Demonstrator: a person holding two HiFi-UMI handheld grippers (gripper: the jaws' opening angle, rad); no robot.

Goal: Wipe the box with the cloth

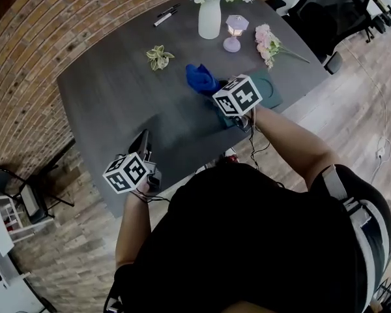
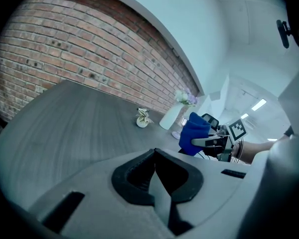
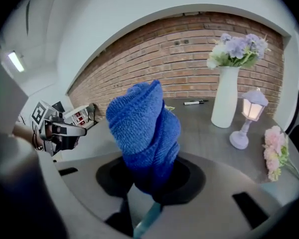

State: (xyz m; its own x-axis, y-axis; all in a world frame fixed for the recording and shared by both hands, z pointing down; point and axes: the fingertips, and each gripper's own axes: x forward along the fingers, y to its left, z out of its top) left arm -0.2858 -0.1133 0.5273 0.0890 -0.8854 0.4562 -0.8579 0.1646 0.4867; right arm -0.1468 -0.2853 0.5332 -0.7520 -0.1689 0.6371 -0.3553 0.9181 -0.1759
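R gripper [image 1: 213, 89] is over the worktop [image 1: 111, 96], towards its right side. Its fingers [image 2: 205, 142] are clenched on the cloth [image 1: 201, 78]. The cloth is blue and bunched into a lump, and it sticks up and out past the fingertips. The right gripper view shows it filling the gap btwn the fingers.

The box [image 1: 272, 91] is dark teal and flat. It lies on the worktop near the right edge, partly hidden under R gripper's marker cube. The cloth sits just beside the box's left end. Can't tell if the two touch.

L gripper [image 1: 144, 135] is near the worktop's front-left edge, well apart from box and cloth. Its fingers [image 2: 134, 176] are clenched together w/ nothing btwn them. The left gripper view looks across bare worktop at R gripper and its cloth.

At the far end of the worktop:
- a white vase [image 1: 209, 17] w/ pale purple blooms
- a small lamp [image 1: 236, 31] just right of the vase
- pink flowers [image 1: 267, 42] lying flat, right of the lamp
- a small pale plant [image 1: 159, 56], left of the cloth
- pens [image 1: 166, 15] near the far edge

A brick wall runs behind and to the left.
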